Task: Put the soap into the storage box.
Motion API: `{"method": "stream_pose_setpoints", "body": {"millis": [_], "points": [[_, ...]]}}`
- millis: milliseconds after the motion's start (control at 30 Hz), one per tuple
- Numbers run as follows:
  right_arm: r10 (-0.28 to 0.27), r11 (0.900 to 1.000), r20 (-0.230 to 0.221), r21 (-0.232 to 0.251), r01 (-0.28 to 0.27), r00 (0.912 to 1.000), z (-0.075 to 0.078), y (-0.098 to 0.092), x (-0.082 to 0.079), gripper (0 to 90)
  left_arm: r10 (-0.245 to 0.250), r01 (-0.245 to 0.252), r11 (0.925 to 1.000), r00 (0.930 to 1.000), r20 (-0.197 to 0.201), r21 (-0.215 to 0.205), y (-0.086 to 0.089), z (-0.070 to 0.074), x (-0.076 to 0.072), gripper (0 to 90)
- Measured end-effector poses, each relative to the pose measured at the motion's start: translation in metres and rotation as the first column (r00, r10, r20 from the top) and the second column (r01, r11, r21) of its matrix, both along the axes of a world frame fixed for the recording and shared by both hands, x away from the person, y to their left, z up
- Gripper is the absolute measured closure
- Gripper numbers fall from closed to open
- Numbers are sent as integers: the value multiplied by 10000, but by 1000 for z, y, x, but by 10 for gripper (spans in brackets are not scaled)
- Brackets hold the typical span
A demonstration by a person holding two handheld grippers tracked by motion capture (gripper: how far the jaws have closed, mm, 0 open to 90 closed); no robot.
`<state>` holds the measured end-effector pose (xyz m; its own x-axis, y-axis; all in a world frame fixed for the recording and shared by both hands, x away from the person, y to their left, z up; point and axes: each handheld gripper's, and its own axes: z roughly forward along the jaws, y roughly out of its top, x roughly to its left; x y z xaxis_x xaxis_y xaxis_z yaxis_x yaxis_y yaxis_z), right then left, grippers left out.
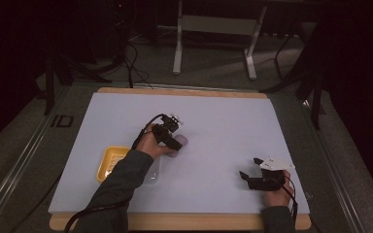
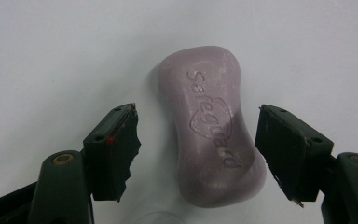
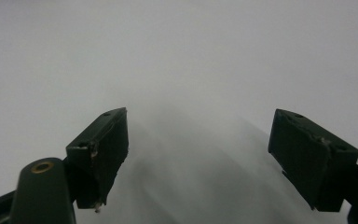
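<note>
Your left gripper (image 2: 196,140): jaws wide, straddling the lilac embossed soap bar (image 2: 209,126) without contact. Your right gripper (image 3: 198,154): jaws wide, holding nothing, over the white surface (image 3: 177,56).

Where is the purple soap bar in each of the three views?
High view: the soap bar lies on the white sheet, centre-left, at the left gripper.
Left gripper view: the bar lies in the centre between the open jaws, apart from both.
Right gripper view: not in it.
Shared landmark: the white sheet.
</note>
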<state>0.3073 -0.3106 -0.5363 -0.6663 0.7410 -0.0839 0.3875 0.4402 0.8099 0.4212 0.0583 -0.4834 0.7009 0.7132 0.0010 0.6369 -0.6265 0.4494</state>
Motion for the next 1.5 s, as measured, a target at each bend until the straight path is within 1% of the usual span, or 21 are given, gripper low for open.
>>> {"method": "stream_pose_setpoints", "body": {"millis": [200,333,433,467,567,633,667,700,833,867,933,967,1033,1100,1133,1167,1233,1300,1400,1433,1500], "points": [[5,10000,-10,2,-5,10000,0,0,0,196,6,-5,10000,9998,-176,76,-5,-3,3,295],[5,10000,-15,1,-5,10000,0,0,0,196,67,-59,9997,9994,-350,252,-9,-7,7,295],[4,10000,-21,8,-4,10000,0,0,0,196,84,-73,9997,9988,-476,249,-11,-9,9,295],[8,10000,-25,6,-8,10000,0,0,0,196,89,-69,9993,9984,-550,360,-13,-11,10,294],[13,10000,-28,2,-13,10000,0,0,0,196,99,-65,9987,9978,-663,508,-14,-12,13,294],[16,10000,-29,5,-16,10000,0,0,0,196,99,-65,9987,9978,-663,508,-14,-12,13,294],[16,10000,-32,6,-16,10000,0,0,0,196,144,-104,9985,9970,-762,530,-15,-14,14,296],[24,10000,-30,4,-24,10000,0,0,0,196,186,-147,9986,9969,-763,510,-15,-14,15,297],[21,10000,-39,11,-21,10000,0,0,0,196,200,-153,9982,9965,-814,580,-16,-15,16,315],[19,10000,-45,11,-19,10000,0,0,0,196,315,-250,9977,9941,-1036,632,-17,-16,19,329],[17,10000,-48,13,-17,10000,0,0,0,195,310,-239,9975,9936,-1086,660,-18,-16,19,334],[23,10000,-50,11,-23,10000,0,0,0,196,306,-218,9969,9928,-1162,762,-19,-17,20,343],[28,10000,-57,9,-28,10000,0,0,0,195,289,-192,9965,9925,-1191,815,-21,-17,21,349],[28,10000,-58,12,-28,10000,0,0,0,195,284,-169,9959,9911,-1300,892,-22,-18,22,358],[28,10000,-60,13,-28,10000,0,0,0,195,267,-139,9958,9895,-1420,908,-23,-19,22,367],[27,10000,-72,17,-27,10000,0,0,0,195,254,-116,9951,9896,-1414,981,-24,-20,22,373],[19,10000,-89,21,-18,10000,0,0,0,195,254,-116,9951,9896,-1414,981,-24,-20,22,375],[30,10000,-72,13,-30,10000,0,0,0,195,324,-131,9916,9883,-1492,1286,-27,-19,22,384],[32,10000,-65,12,-32,10000,0,0,0,195,416,-167,9881,9861,-1610,1531,-31,-18,23,406],[35,10000,-75,0,-35,10000,0,0,0,195,455,-195,9878,9850,-1663,1547,-32,-17,23,424],[36,10000,-74,11,-36,10000,0,0,0,195,360,-70,9859,9847,-1708,1673,-34,-16,23,462]]}}
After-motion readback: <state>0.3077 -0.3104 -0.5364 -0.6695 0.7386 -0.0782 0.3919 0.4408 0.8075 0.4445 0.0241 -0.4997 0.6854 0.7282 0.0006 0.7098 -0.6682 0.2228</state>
